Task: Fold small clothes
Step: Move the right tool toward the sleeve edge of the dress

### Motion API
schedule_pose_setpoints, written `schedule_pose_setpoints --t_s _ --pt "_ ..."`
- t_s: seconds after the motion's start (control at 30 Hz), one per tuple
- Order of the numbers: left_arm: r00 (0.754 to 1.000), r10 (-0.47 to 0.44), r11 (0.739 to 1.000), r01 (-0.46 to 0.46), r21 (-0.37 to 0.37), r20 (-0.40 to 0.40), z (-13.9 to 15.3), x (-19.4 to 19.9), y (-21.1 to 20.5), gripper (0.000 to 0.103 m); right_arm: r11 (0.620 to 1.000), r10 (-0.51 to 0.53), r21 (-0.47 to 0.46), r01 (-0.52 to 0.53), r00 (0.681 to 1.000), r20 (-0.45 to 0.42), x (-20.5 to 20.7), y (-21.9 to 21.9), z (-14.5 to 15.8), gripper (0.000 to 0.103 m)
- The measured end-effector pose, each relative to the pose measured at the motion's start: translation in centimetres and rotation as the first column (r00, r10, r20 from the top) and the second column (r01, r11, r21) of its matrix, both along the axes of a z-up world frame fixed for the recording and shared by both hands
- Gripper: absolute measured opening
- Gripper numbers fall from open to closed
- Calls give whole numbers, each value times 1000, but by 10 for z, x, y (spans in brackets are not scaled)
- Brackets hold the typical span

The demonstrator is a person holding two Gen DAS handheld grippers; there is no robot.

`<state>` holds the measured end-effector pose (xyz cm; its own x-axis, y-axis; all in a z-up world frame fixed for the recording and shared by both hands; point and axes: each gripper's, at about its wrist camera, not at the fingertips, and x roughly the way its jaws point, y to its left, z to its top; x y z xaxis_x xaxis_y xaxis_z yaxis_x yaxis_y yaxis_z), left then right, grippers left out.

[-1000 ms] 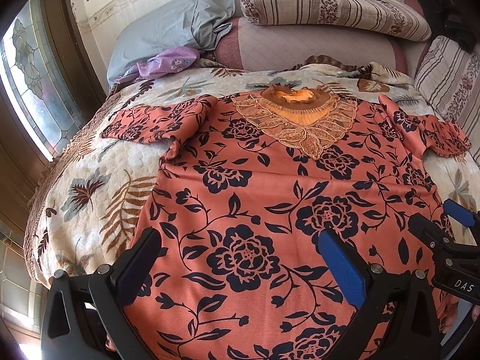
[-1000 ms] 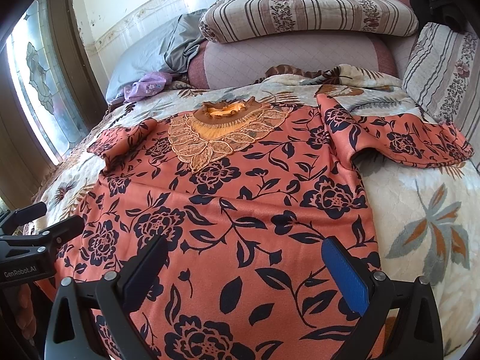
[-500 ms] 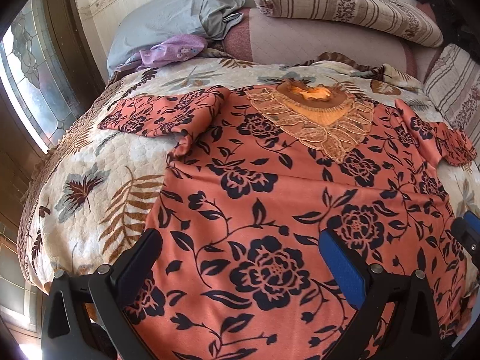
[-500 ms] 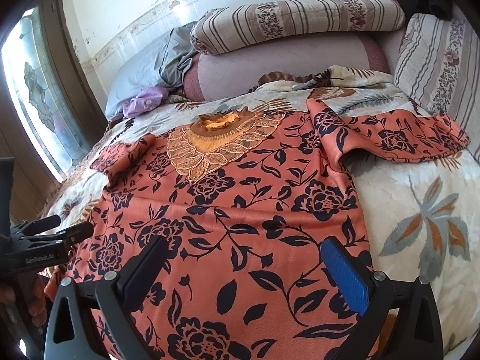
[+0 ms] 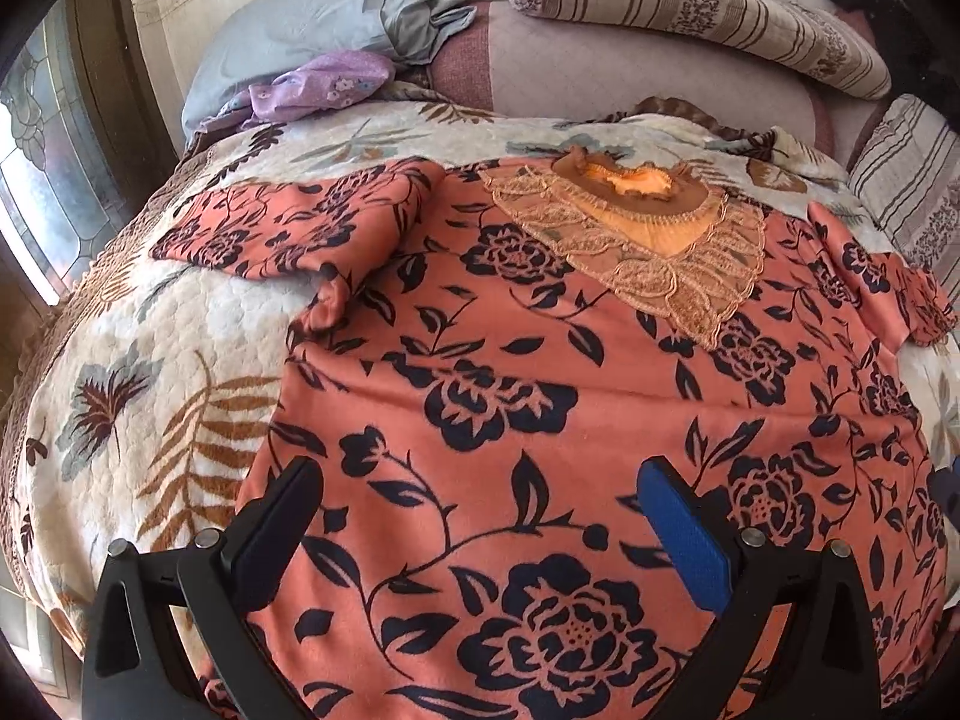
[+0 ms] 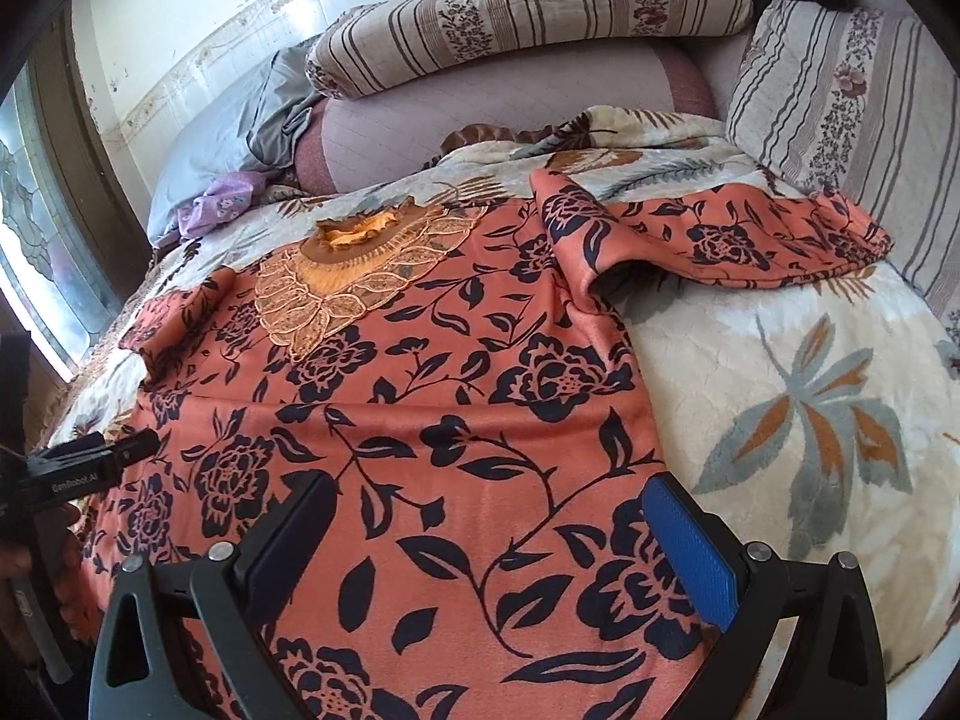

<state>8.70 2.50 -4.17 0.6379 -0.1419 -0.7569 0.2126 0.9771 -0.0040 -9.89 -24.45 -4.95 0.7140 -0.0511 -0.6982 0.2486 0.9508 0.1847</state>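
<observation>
An orange top with black flowers (image 5: 540, 372) lies spread face up on the bed, its lace collar (image 5: 636, 228) at the far end and both short sleeves out to the sides. It also shows in the right wrist view (image 6: 420, 408). My left gripper (image 5: 480, 516) is open and empty above the top's lower left part. My right gripper (image 6: 492, 534) is open and empty above its lower right part. The left gripper (image 6: 90, 468) shows at the left edge of the right wrist view, by the top's left side.
The top lies on a cream quilt with leaf prints (image 5: 150, 372). Striped pillows (image 6: 528, 18) and a grey pillow (image 5: 312, 18) with a purple cloth (image 5: 318, 84) lie at the head. A window (image 5: 24, 168) is on the left.
Both grippers have moved forward and a little lower over the top. The left one has shifted left, so the right gripper has almost left its view. Both stay open.
</observation>
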Motion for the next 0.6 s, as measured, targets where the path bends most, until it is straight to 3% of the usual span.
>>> schedule_pose_setpoints --t_s 0.13,0.3,0.4,0.6 --pt "999 -41 999 41 -21 14 -2 12 -7 103 999 -18 -40 16 999 -37 7 1 -7 103" --pt "991 -67 998 67 -5 -114 -46 22 -4 103 996 -50 -80 45 997 -58 10 0 -11 103" --pt "990 -60 998 60 -7 -125 -47 19 -2 103 991 -84 -106 77 995 -61 10 -4 -11 103" --pt "991 -66 998 67 7 -114 -52 14 2 103 993 -120 -12 119 990 -69 14 -35 -3 103"
